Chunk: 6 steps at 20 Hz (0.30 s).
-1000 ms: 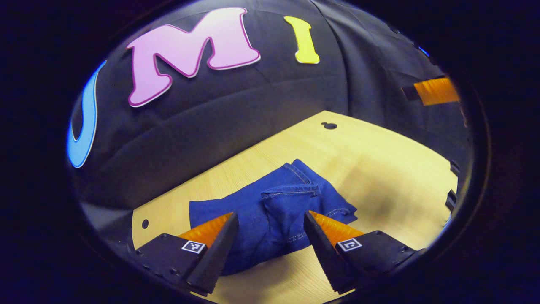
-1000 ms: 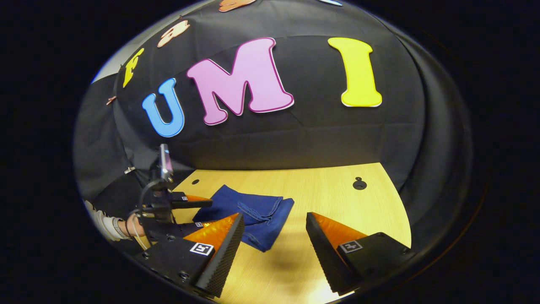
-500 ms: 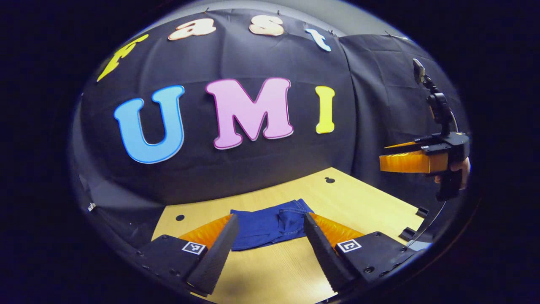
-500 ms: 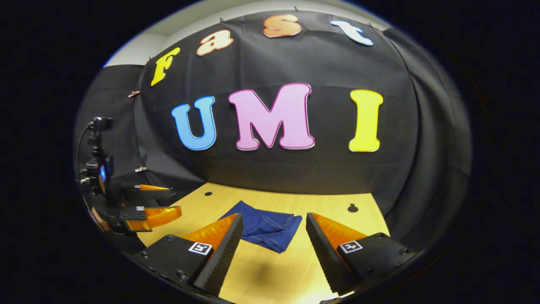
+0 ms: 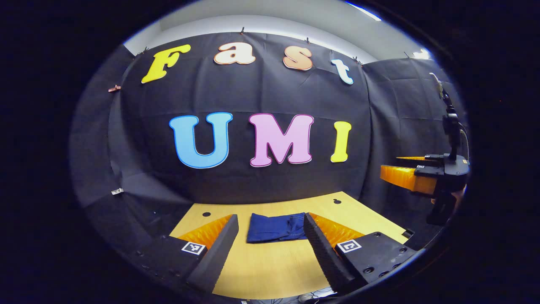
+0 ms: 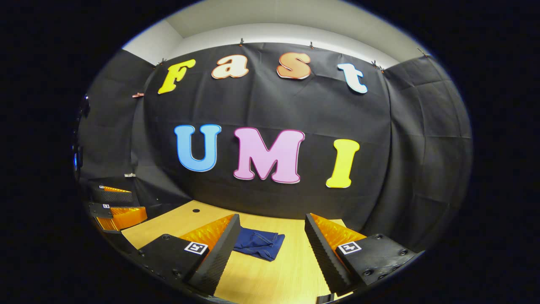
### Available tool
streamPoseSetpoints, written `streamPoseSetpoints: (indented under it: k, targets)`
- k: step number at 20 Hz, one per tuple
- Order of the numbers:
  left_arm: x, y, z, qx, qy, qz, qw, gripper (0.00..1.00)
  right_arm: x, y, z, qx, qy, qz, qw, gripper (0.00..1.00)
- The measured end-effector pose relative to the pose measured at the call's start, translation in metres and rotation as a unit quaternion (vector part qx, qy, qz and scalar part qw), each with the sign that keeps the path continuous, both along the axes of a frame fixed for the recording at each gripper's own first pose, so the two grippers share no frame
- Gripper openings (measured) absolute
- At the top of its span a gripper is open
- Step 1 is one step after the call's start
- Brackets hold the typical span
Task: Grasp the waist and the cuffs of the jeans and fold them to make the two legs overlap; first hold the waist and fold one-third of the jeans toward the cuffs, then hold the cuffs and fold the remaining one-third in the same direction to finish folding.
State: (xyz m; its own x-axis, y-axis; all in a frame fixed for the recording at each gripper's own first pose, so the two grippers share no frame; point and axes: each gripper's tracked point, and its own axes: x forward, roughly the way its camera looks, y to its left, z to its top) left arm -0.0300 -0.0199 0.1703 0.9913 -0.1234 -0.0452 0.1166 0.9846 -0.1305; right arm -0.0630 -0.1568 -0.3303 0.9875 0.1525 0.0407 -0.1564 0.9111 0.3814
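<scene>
Both claws, left claw [image 5: 271, 236] and right claw [image 6: 272, 240], hang spread and empty above the bench [image 5: 270, 270], where the jeans [image 5: 276, 227] lie folded small, so the folding looks finished.

The left gripper [image 5: 270, 240] hangs level in the air, jaws spread wide, gripping nothing. The right gripper [image 6: 270, 242] is held likewise, its two fingers wide apart and bare.

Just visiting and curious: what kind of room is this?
Probably a recording booth for demonstrations: black cloth walls, a bare wooden table holding folded jeans, and handheld grippers, left and right.
</scene>
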Motion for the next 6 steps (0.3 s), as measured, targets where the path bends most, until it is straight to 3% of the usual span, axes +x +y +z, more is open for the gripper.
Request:
streamPoseSetpoints:
  k: [2,6]
  targets:
    - [-0.016,0.006,0.01,-0.011,-0.01,0.015,1.0,0.98,0.002,0.011,0.015,-0.006,-0.019,0.009,1.0,0.92]
    - [-0.037,0.033,0.016,-0.002,-0.017,0.06,0.998,0.98,0.011,0.034,0.043,-0.003,-0.052,0.032,0.998,0.96]
